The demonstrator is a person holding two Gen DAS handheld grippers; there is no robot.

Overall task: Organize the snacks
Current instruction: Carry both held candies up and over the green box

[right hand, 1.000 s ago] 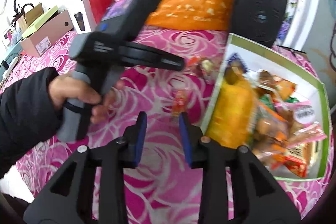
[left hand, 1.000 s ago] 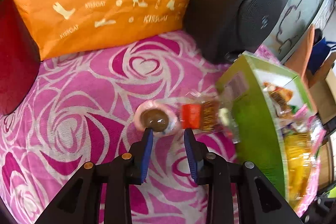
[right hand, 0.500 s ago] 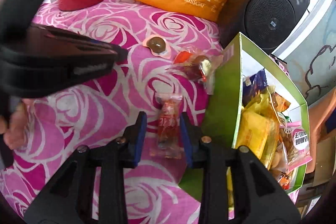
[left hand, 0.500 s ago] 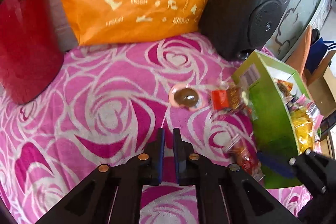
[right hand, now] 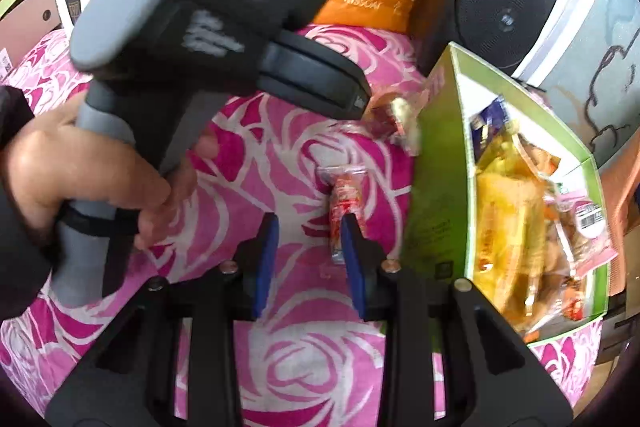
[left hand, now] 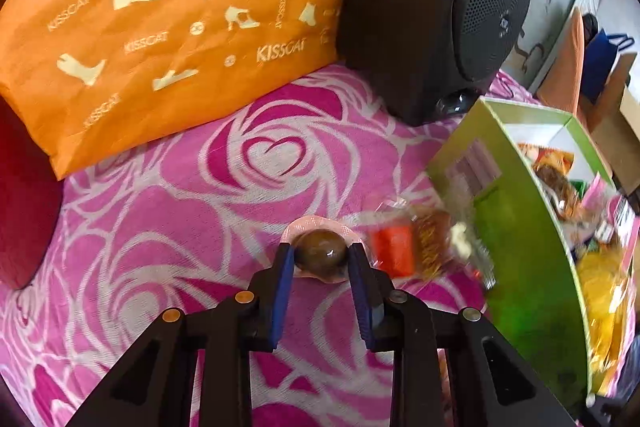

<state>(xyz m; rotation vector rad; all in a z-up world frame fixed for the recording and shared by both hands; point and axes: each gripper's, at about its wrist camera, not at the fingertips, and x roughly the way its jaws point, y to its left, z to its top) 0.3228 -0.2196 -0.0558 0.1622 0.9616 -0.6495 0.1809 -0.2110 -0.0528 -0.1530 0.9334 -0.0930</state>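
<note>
Two claws on pink cloth (left hand: 168, 211), left claw (left hand: 320, 259) opening around jelly cup (left hand: 320, 254), right claw (right hand: 308, 231) closing, empty

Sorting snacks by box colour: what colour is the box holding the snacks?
Bright green outside, white inside; the snack box shows best in the right wrist view.
</note>
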